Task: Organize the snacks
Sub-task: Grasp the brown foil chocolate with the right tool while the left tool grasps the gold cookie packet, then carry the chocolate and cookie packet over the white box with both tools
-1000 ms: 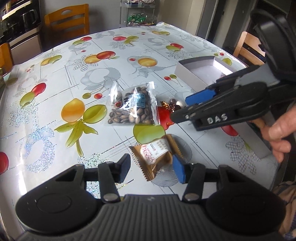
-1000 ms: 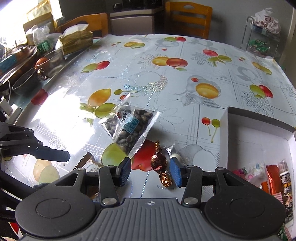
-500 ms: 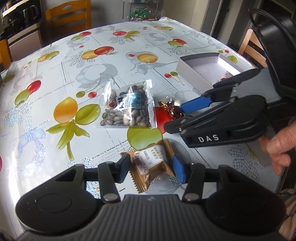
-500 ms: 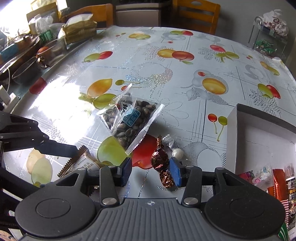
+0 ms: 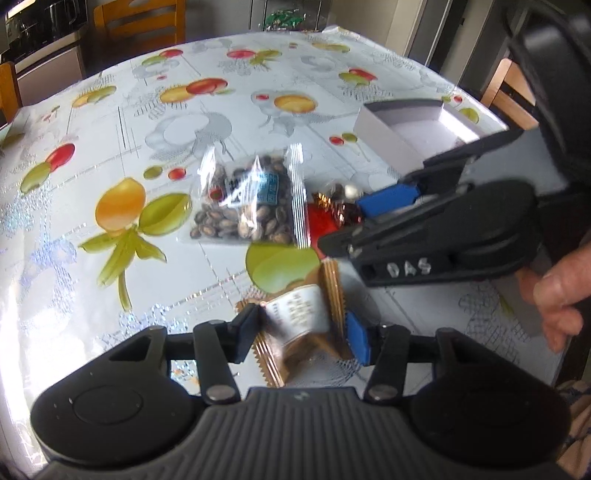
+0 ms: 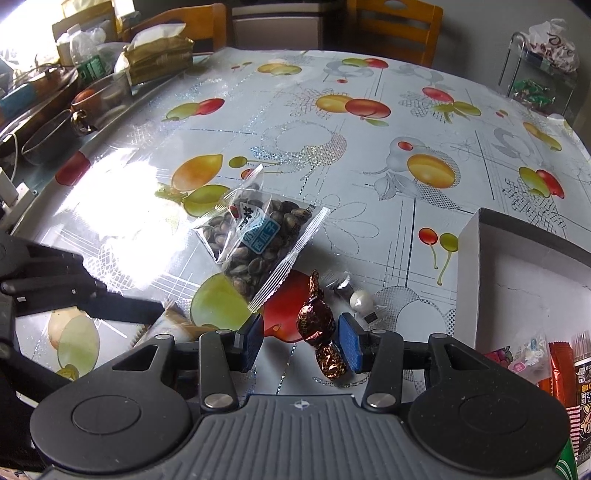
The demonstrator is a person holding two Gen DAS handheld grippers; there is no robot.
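Observation:
My left gripper (image 5: 301, 334) is open around a brown snack packet with a white label (image 5: 301, 325) on the table. My right gripper (image 6: 301, 338) is open around a brown foil-wrapped chocolate (image 6: 317, 325), which lies between its pads. A clear bag of seeds (image 6: 258, 240) lies just beyond both; it also shows in the left wrist view (image 5: 251, 206). A small silver-wrapped candy (image 6: 356, 297) lies right of the chocolate. The white box (image 6: 469, 258) at the right holds several snacks (image 6: 554, 365). The right gripper (image 5: 373, 218) shows from the side in the left view.
The table has a fruit-print cloth (image 6: 369, 147). Bowls, a glass dish and a tissue box (image 6: 159, 55) stand along the far left edge. Wooden chairs (image 6: 391, 26) stand behind the table. A wire rack with sweets (image 6: 535, 81) stands at the back right.
Both grippers have moved forward and lower. The brown packet now sits between the left pads, and the chocolate between the right pads. Both jaws stay open.

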